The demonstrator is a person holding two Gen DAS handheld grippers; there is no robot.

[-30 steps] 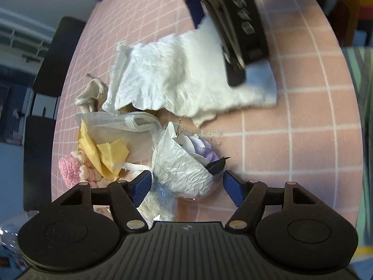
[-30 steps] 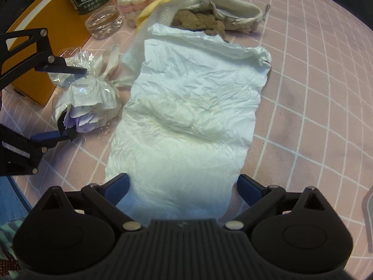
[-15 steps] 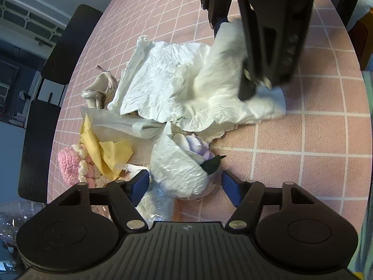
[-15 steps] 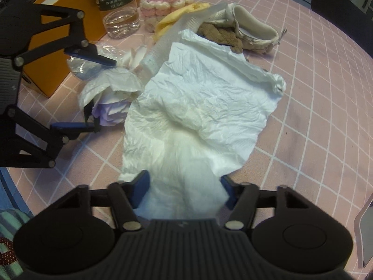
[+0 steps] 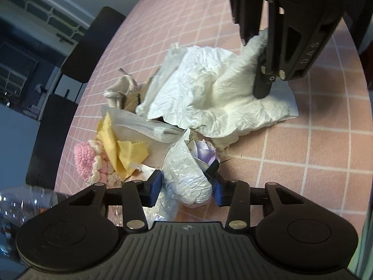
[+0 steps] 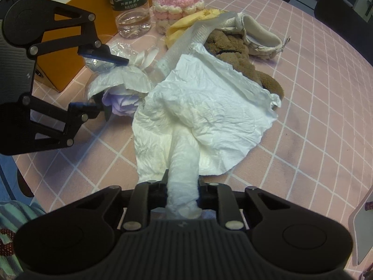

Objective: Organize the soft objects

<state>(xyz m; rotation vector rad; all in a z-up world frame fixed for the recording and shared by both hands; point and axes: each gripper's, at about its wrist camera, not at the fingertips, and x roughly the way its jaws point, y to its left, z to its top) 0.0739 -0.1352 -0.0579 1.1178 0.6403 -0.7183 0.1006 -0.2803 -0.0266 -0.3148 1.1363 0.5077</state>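
Note:
My right gripper is shut on the near end of a crumpled white cloth, bunched between its jaws; the cloth lifts toward the gripper in the left wrist view. My left gripper is closed around a paper-wrapped purple flower bouquet, its pads touching the wrap; the bouquet also shows in the right wrist view between the left gripper's fingers. A pink crocheted cake, yellow cloth, brown plush toy and beige shoe lie behind.
A water bottle and an orange box stand at the left on the pink gridded table. Dark chairs stand past the table's edge. A white gauze strip lies across the pile.
My right gripper closed on the white cloth's end and lifted it, bunching the cloth. My left gripper narrowed around the bouquet.

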